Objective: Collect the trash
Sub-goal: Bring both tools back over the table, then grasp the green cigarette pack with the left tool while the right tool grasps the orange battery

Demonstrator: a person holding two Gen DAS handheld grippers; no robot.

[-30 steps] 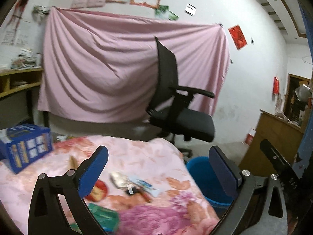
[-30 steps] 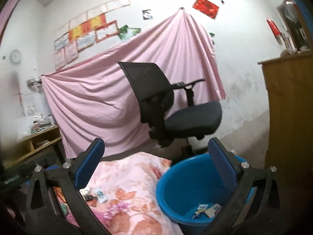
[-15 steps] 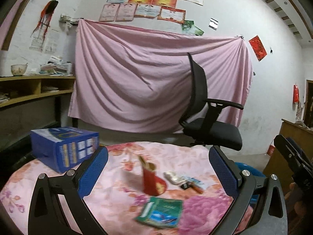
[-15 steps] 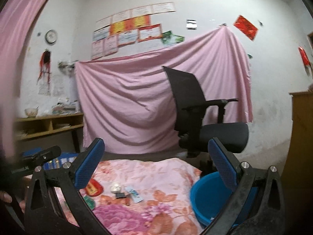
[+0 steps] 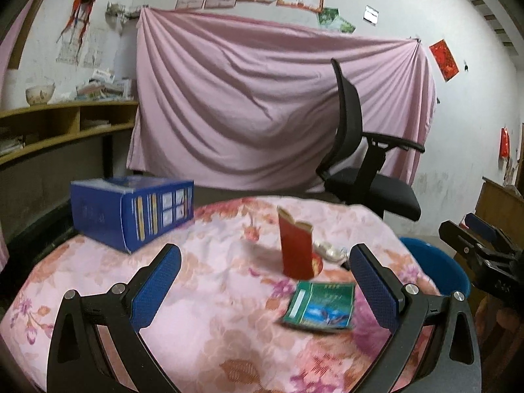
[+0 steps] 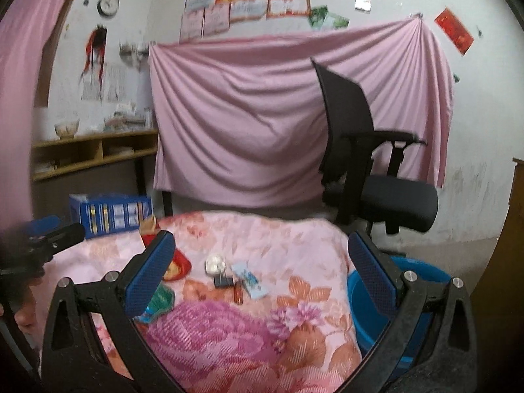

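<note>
Litter lies on a round table under a pink floral cloth [image 5: 203, 294]. A red paper packet [image 5: 296, 252] stands upright; a green wrapper [image 5: 322, 306] lies flat in front of it, just left of my right-hand fingertip. My left gripper [image 5: 262, 283] hovers open above the cloth, holding nothing. In the right wrist view a crumpled white scrap [image 6: 215, 263], a black clip [image 6: 224, 282], a light blue wrapper [image 6: 250, 280] and a brown stick [image 6: 238, 293] lie mid-table. My right gripper [image 6: 260, 271] is open and empty above them. The blue basin [image 6: 376, 298] sits beside the table at right.
A blue box [image 5: 131, 211] stands at the table's far left. A black office chair [image 5: 366, 167] is behind the table before a hanging pink sheet [image 5: 262, 104]. Wooden shelves [image 5: 59, 127] line the left wall; a wooden cabinet [image 5: 497, 206] stands at right.
Both grippers have swung left from the basin and now face the table's litter. The left one has moved closer to the red packet and green wrapper. Both stayed open.
</note>
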